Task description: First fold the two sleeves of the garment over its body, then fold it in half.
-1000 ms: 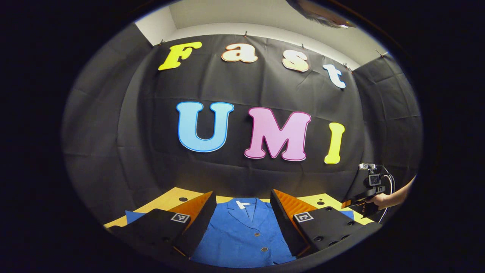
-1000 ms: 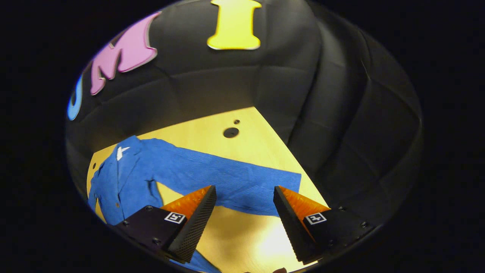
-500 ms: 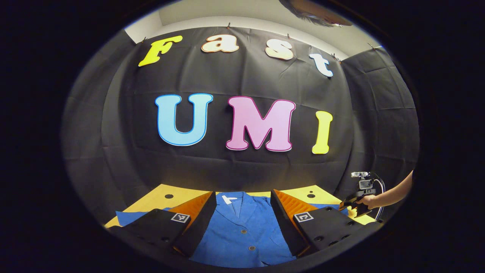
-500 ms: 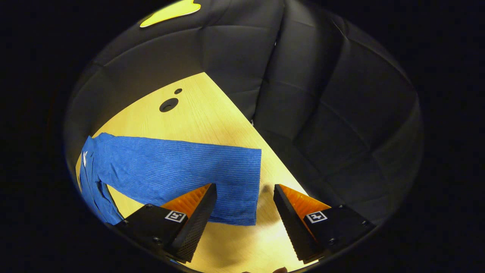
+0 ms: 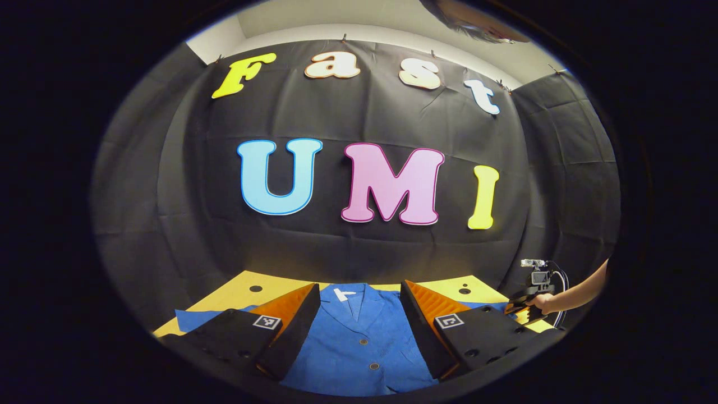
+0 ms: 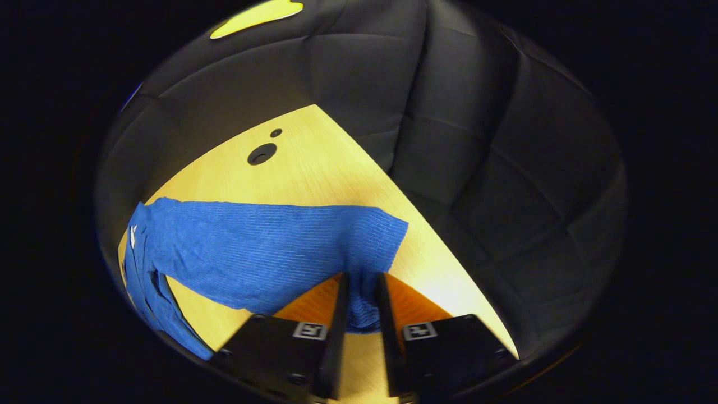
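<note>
A blue button-up garment lies flat on the yellow table, collar toward the wall. My left gripper hovers open above its chest, with nothing between the fingers. At the far right of the left gripper view, a hand holds the other gripper low over the table edge. In the right gripper view the garment's sleeve stretches out across the table, and my right gripper is shut on the cuff end, which bunches between the fingers.
Black cloth walls close in the table on the back and sides. The tabletop has round holes near its far corners, and its right edge runs just beside the sleeve cuff.
The right gripper's fingers have closed on the sleeve cuff, which was lying flat between them half a second ago. The left gripper has only drifted slightly and stays open.
</note>
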### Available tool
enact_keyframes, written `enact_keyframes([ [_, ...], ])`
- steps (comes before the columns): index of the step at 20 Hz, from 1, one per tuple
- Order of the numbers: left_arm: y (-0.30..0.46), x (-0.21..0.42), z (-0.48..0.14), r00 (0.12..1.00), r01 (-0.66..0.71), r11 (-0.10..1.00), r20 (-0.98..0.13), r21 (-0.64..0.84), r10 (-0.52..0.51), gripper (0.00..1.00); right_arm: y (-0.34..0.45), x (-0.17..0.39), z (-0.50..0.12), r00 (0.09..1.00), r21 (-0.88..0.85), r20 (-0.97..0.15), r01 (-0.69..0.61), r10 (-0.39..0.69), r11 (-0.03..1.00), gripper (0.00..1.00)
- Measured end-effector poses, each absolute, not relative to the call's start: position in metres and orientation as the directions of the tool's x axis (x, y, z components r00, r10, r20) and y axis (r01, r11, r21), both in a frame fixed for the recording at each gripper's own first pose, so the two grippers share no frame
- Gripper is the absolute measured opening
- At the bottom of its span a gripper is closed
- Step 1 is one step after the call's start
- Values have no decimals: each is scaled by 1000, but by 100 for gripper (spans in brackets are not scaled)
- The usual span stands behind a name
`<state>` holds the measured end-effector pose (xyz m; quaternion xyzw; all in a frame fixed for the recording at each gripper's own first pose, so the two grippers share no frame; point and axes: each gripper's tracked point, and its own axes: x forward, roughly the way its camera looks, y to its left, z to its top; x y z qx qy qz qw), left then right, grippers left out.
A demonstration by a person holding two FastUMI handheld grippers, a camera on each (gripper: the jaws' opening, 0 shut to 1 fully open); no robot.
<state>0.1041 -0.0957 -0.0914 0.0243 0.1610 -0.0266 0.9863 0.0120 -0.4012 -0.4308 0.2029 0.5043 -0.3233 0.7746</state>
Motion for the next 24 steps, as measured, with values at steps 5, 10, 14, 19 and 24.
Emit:
enact_keyframes([
  [5,-93,88,-99,941,39,999,-337,25,-28,82,-374,34,-421,361,70,-904,652,-228,755,5],
  [10,-84,81,-98,946,7,1000,-323,15,-2,82,-334,105,-344,561,163,-802,536,-205,828,4],
  [14,-72,68,-98,949,-34,999,-314,-8,30,82,-269,171,-280,687,243,-721,381,-96,892,4],
  [19,-48,46,-104,943,-101,995,-319,-22,89,82,-139,248,-227,774,426,-620,194,128,884,4],
  [24,-12,17,-113,924,-200,979,-339,-38,176,82,28,268,-239,707,650,-553,34,441,759,4],
])
